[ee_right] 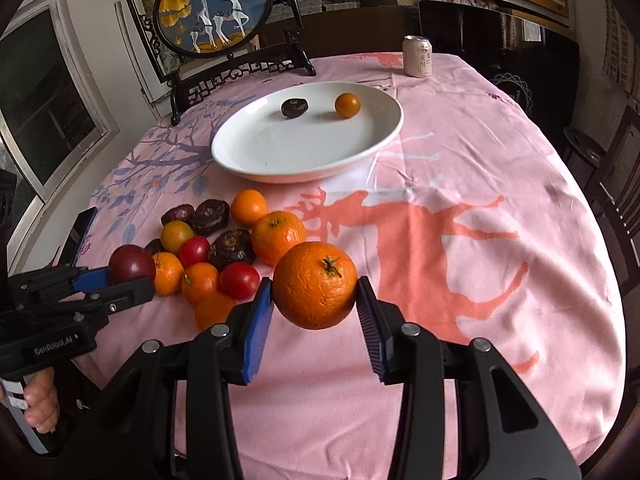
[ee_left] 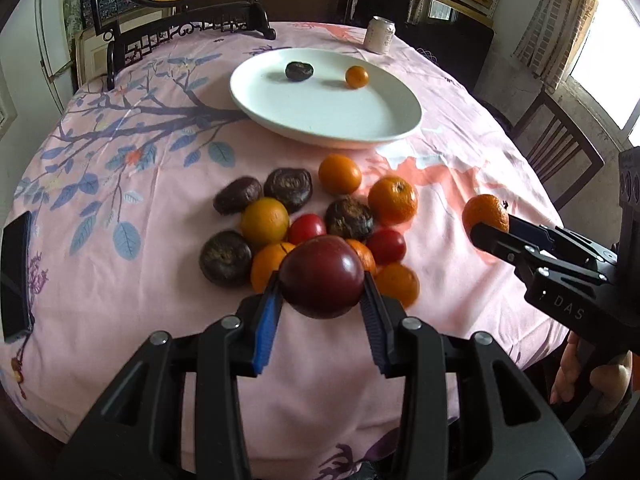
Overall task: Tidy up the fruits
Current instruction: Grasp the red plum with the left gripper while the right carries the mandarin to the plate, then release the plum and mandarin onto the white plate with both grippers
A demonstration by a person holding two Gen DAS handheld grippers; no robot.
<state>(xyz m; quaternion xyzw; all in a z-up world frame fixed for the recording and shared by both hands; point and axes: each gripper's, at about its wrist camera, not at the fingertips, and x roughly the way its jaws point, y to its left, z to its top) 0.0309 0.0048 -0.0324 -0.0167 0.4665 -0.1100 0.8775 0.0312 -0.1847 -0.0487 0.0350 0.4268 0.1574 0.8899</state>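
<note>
1. Now my left gripper (ee_left: 322,286) is clamped on a dark red plum (ee_left: 322,276), held above the near side of the fruit pile (ee_left: 316,216).
2. My right gripper (ee_right: 316,300) grips a mandarin (ee_right: 315,284) by its sides, stem up, lifted over the pink tablecloth (ee_right: 480,280) just right of the pile.
3. Loose mandarins, red tomatoes and dark water chestnuts lie clustered mid-table, towards its left edge.
4. Beyond them sits the white plate (ee_left: 320,120), with one water chestnut (ee_left: 299,71) and one small orange fruit (ee_left: 356,77) near its far rim, apart.
5. A drinks can (ee_right: 417,56) stands at the far edge, and a phone (ee_left: 16,280) lies at the left edge.
</note>
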